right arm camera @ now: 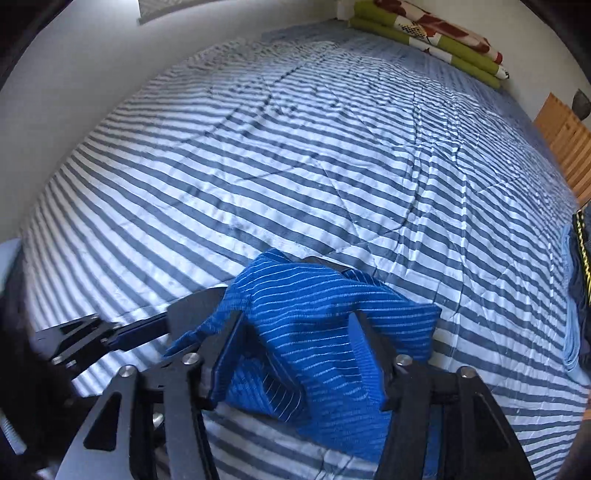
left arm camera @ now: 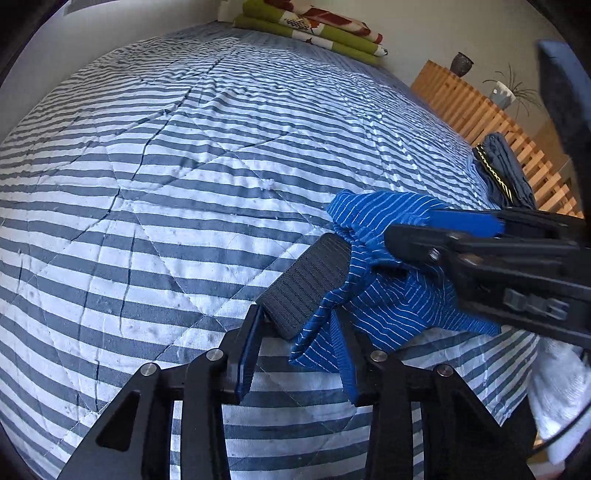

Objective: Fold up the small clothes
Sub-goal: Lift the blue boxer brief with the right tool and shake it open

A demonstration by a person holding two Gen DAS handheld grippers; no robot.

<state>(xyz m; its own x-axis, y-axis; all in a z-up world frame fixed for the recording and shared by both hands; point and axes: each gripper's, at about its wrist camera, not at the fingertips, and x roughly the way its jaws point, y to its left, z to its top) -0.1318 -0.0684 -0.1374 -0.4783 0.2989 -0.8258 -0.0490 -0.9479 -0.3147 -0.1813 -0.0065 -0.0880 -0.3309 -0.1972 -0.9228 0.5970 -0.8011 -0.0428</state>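
A blue garment with thin white stripes (left arm camera: 399, 299) hangs bunched a little above the striped quilt (left arm camera: 184, 166). My left gripper (left arm camera: 341, 273) is shut on its near edge. The ribbed left pad (left arm camera: 310, 280) shows, while the cloth covers the other finger. My right gripper (left arm camera: 400, 236) comes in from the right and is shut on the garment's upper fold. In the right wrist view the garment (right arm camera: 325, 314) drapes over and between the right gripper (right arm camera: 299, 347), hiding its tips. The left gripper (right arm camera: 184, 314) holds the cloth's left corner.
A folded green and red blanket (left arm camera: 314, 26) lies at the far end of the bed. A dark folded garment with a yellow-black band (left arm camera: 502, 173) sits at the right edge beside a wooden slatted panel (left arm camera: 480, 107). A white cloth (left arm camera: 557, 387) is at the lower right.
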